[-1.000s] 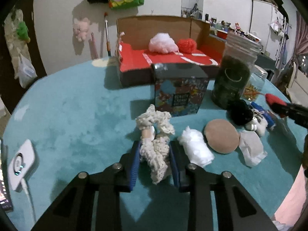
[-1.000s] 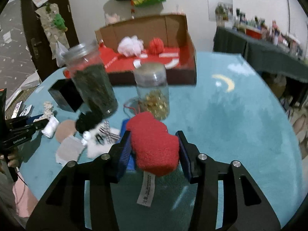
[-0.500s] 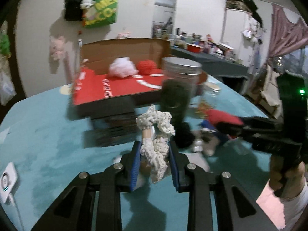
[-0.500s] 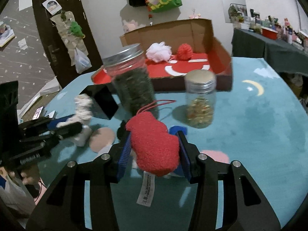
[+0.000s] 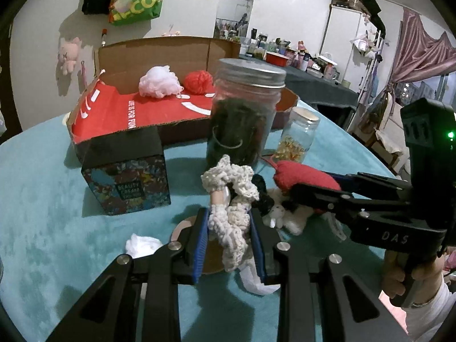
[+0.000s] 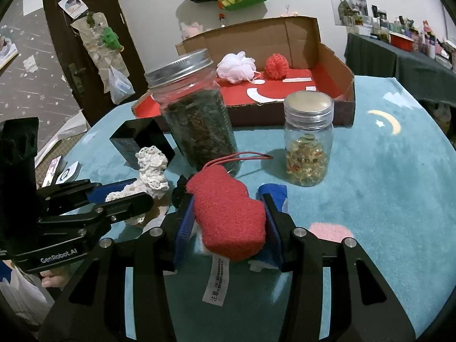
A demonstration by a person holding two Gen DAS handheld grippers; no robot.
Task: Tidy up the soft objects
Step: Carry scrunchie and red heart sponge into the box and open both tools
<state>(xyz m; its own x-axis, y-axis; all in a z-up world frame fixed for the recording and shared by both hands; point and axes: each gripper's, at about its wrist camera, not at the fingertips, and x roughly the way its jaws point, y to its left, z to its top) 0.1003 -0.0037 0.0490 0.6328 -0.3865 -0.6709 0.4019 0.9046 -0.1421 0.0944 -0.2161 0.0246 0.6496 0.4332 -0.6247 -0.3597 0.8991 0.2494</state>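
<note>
While both loads ride toward the box (image 5: 114, 108), left claw (image 5: 228, 236) pinches the crochet (image 5: 228, 199), right claw (image 6: 225, 222) the red plush (image 6: 228, 213); next, clear the big jar (image 6: 196, 108) in front of it.

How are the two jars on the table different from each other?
The big jar is taller and wider than the small jar. The big jar is packed nearly full with dark, leafy-looking stuff; the small jar holds only a low pile of shiny yellow pieces. The big jar stands next to the black box; the small jar stands apart on the blue cloth. Both are clear, upright, and capped with metal-looking lids.
</note>
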